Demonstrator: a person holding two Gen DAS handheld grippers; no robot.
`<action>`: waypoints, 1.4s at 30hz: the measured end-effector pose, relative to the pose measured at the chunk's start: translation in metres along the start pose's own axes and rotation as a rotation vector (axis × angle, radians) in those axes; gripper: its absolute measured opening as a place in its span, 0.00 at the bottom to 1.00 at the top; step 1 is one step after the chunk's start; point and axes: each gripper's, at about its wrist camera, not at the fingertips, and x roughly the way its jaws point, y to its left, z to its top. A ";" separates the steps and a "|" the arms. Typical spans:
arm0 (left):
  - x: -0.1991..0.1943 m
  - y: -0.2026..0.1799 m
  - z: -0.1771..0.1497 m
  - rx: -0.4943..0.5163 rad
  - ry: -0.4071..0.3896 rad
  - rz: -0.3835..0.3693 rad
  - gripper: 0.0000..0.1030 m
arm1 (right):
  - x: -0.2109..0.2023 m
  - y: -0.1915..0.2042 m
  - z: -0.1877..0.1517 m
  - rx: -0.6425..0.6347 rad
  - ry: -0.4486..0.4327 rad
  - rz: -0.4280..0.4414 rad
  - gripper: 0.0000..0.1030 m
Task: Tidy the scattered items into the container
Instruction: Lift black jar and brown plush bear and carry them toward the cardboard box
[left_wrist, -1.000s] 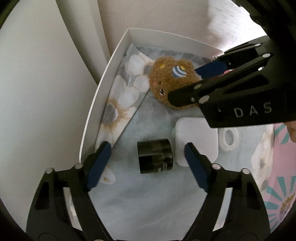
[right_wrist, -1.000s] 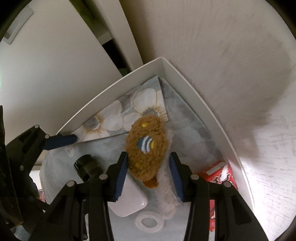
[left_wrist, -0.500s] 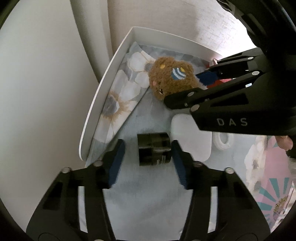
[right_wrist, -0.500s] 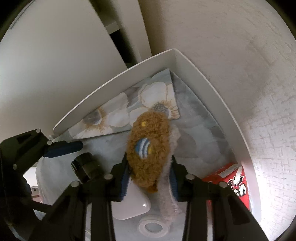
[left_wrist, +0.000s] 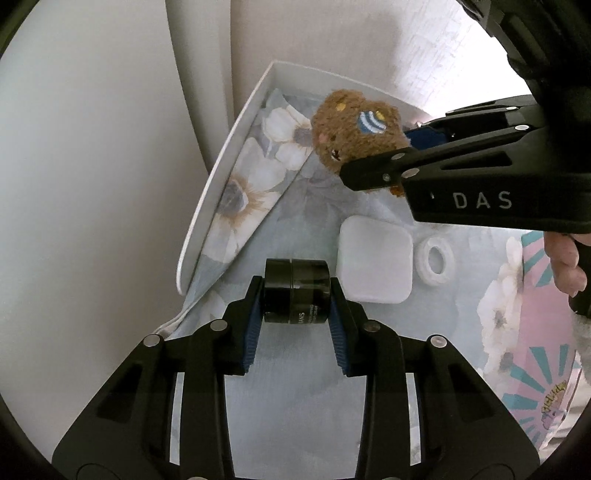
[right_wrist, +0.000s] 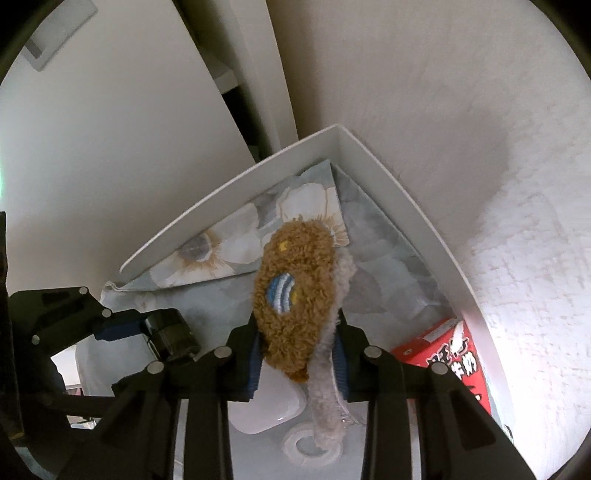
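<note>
A black cylindrical jar (left_wrist: 295, 280) lies on its side on the floral cloth inside the white box (left_wrist: 221, 177). My left gripper (left_wrist: 296, 287) has its jaws closing, and both blue pads press on the jar's ends. In the right wrist view the jar (right_wrist: 173, 332) shows at the left. A brown plush toy (right_wrist: 295, 280) with a striped patch and a grey fuzzy strip (right_wrist: 328, 387) sits between my right gripper's (right_wrist: 298, 324) closing jaws, pads squeezing it. The plush (left_wrist: 354, 129) hangs near the box's far corner.
A white rounded case (left_wrist: 375, 258) and a white tape ring (left_wrist: 437, 260) lie on the cloth right of the jar. A red printed carton (right_wrist: 443, 354) leans against the box's right wall (right_wrist: 406, 206). A pink patterned item (left_wrist: 546, 350) lies right. A person's hand (left_wrist: 565, 254) shows.
My left gripper's jaws closed from wide apart onto the black jar. My right gripper's jaws tightened on the plush, which has lifted off the cloth.
</note>
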 end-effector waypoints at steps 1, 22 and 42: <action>-0.005 -0.002 -0.001 0.001 -0.003 0.002 0.29 | -0.004 0.001 0.000 0.007 -0.007 -0.004 0.28; -0.143 -0.119 0.048 0.309 -0.162 -0.147 0.27 | -0.246 -0.030 -0.194 0.367 -0.345 -0.205 0.29; -0.071 -0.325 -0.043 0.768 0.034 -0.280 0.27 | -0.244 -0.007 -0.391 0.867 -0.264 -0.234 0.29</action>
